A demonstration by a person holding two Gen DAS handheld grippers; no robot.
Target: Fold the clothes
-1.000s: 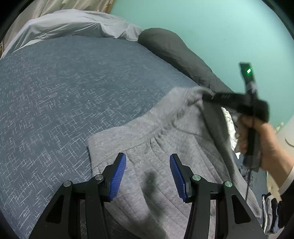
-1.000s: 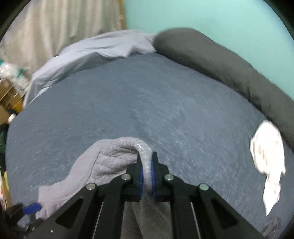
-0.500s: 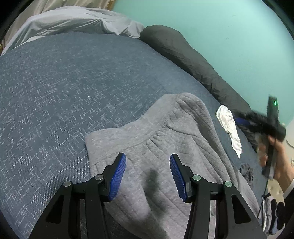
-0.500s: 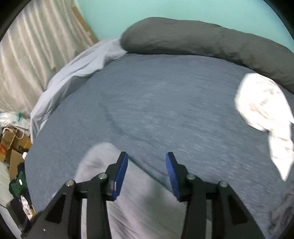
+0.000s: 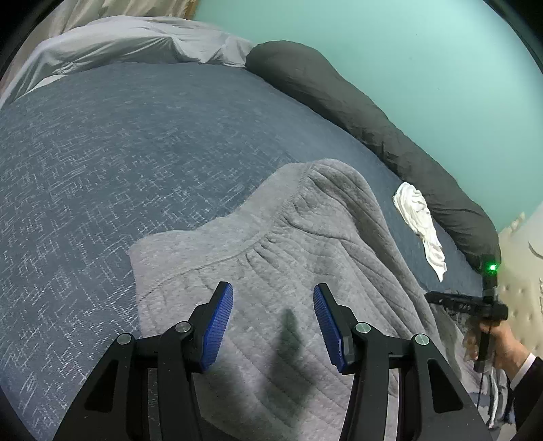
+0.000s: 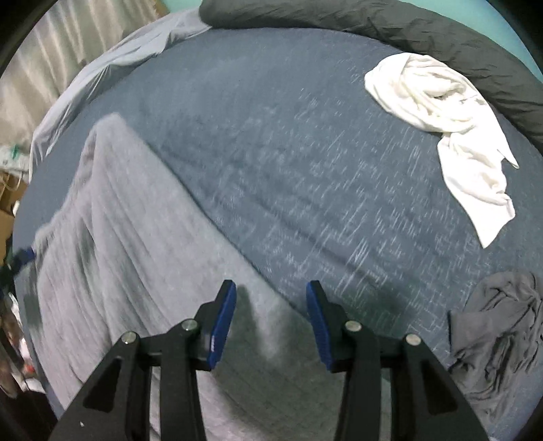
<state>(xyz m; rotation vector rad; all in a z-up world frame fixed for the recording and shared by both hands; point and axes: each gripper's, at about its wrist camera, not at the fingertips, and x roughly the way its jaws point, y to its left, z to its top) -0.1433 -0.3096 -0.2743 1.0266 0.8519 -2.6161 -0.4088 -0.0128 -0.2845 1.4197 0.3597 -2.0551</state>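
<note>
A grey quilted garment (image 5: 305,230) lies spread on the blue bed cover (image 5: 118,152), its gathered waistband toward the far side. My left gripper (image 5: 273,295) hovers open just over its near part, with nothing between the blue pads. In the right wrist view the same grey garment (image 6: 118,220) stretches away to the left. My right gripper (image 6: 271,291) is open above the garment's right edge, where it meets the bed cover (image 6: 288,135), and holds nothing. The left wrist view also shows the right gripper (image 5: 468,302) at the far right, held by a hand (image 5: 505,342).
A crumpled white cloth (image 6: 441,101) lies on the bed's far right, near a long dark bolster (image 6: 373,20). A dark grey garment (image 6: 499,325) is bunched at the near right. A pale sheet (image 5: 135,40) covers the head end. Boxes stand beyond the left edge.
My right gripper opened and let go of the grey garment's edge, then swung right and downward. The lifted fabric dropped flat onto the bed. The left gripper stayed put.
</note>
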